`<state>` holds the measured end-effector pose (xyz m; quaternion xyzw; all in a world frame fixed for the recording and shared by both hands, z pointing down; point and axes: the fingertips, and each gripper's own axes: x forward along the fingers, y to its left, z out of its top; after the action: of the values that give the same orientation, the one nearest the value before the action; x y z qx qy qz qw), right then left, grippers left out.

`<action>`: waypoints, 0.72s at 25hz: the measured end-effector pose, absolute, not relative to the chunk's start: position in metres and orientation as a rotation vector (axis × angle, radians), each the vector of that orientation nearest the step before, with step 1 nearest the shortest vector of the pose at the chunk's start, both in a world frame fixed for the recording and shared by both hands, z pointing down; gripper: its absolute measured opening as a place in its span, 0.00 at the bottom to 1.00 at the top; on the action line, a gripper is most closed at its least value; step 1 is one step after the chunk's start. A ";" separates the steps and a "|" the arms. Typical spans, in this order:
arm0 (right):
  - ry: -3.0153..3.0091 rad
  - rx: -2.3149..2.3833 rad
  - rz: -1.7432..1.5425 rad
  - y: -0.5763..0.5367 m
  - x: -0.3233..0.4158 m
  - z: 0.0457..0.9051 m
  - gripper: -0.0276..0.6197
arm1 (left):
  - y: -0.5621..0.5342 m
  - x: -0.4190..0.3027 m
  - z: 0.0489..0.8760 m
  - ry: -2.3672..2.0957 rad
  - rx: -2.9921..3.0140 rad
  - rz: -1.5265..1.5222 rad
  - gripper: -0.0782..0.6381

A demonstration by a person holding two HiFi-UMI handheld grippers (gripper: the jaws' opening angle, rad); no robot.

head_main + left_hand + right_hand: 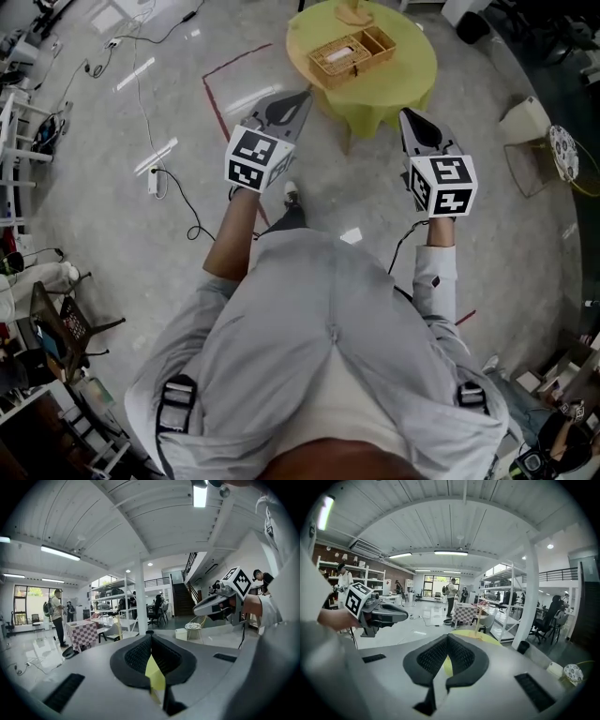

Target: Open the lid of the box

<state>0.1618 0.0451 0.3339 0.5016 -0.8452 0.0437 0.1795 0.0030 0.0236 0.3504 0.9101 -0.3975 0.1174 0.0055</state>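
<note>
Approach stage: left hand-held gripper [301, 97] and right hand-held gripper [406, 113], both pressed together and empty, well short of the wicker box [352, 54] on the far tabletop [405, 86]; advance level and spread one before contact.

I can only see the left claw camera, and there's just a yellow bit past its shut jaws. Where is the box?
Observer: The head view shows the flat woven wicker box on the round yellow-green table, ahead of you.
Operator: Is a claw touching it?
Observer: No. The left claw and the right claw are both short of the box, apart from it.
Operator: Is my other claw open?
Observer: No. The right gripper view shows its jaws together, with nothing between them.
</note>
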 end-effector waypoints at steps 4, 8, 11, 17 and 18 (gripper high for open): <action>-2.375 1.479 0.152 0.000 0.156 0.326 0.08 | -0.027 -0.004 0.345 -1.192 2.867 0.369 0.15; -2.397 1.538 0.216 -0.042 0.148 0.324 0.08 | -0.071 -0.013 0.343 -1.150 2.888 0.376 0.15; -2.409 1.553 0.215 -0.068 0.136 0.326 0.08 | -0.099 -0.021 0.350 -1.120 2.890 0.381 0.15; -2.410 1.576 0.231 -0.113 0.117 0.332 0.08 | -0.147 -0.035 0.360 -1.062 2.900 0.377 0.15; -2.396 1.577 0.235 -0.119 0.114 0.335 0.08 | -0.154 -0.038 0.362 -1.054 2.899 0.376 0.15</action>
<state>0.1145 -0.1191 0.3351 0.5431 -0.8254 0.0810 0.1312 -0.0376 -0.1539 0.3619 0.9328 -0.3390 0.1210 0.0172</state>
